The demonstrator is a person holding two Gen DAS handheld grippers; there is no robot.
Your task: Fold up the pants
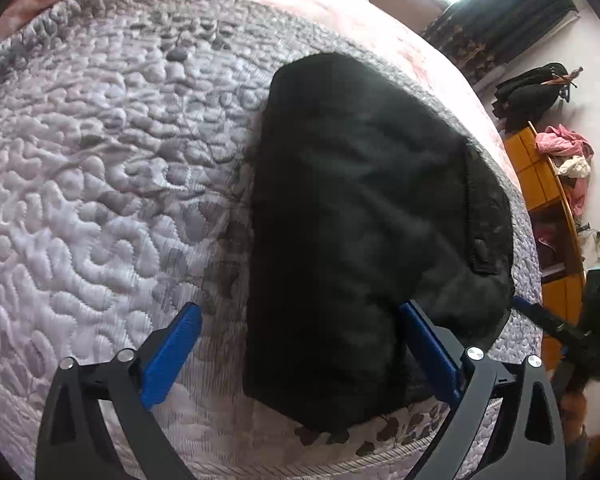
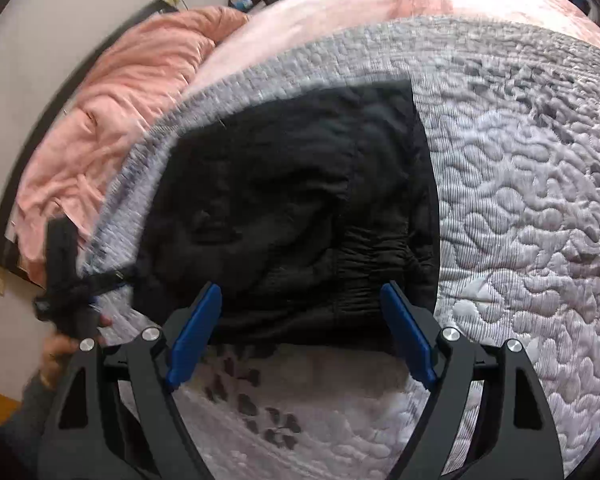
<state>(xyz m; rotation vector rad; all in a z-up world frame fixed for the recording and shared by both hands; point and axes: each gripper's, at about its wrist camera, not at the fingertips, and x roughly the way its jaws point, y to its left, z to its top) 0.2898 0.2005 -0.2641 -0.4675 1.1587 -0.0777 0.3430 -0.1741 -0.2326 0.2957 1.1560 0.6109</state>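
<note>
While the black pants (image 1: 364, 216) are lying folded into a thick block on the grey quilted bedspread (image 1: 100, 168) of the bed, both tongs are hovering over their near end. Seen from the left wrist, the left tongs (image 1: 300, 336) are standing wide apart with nothing pressed between the blue pads (image 1: 172, 356); one pad is hanging over bare quilt to the left of the pants and the other is sitting over the dark cloth near its lower right corner. A seam and a small tab are showing along the right side of the pants in that view. Seen from the right wrist, the right tongs (image 2: 300, 320) are also standing apart, with the gathered elastic waistband (image 2: 364, 256) lying between the blue pads (image 2: 196, 332), which are not pressing on it. The near edge of the pants is running just above the pad tips, with a patch of dark leaf print on the bedspread below it. At the left edge of the right wrist view, a hand (image 2: 60, 356) is holding the other tool, blurred. A rumpled salmon-pink blanket (image 2: 112, 96) is lying beyond the bedspread. At the right of the left wrist view, a yellow shelf (image 1: 548, 184) is carrying pink and white cloth
</note>
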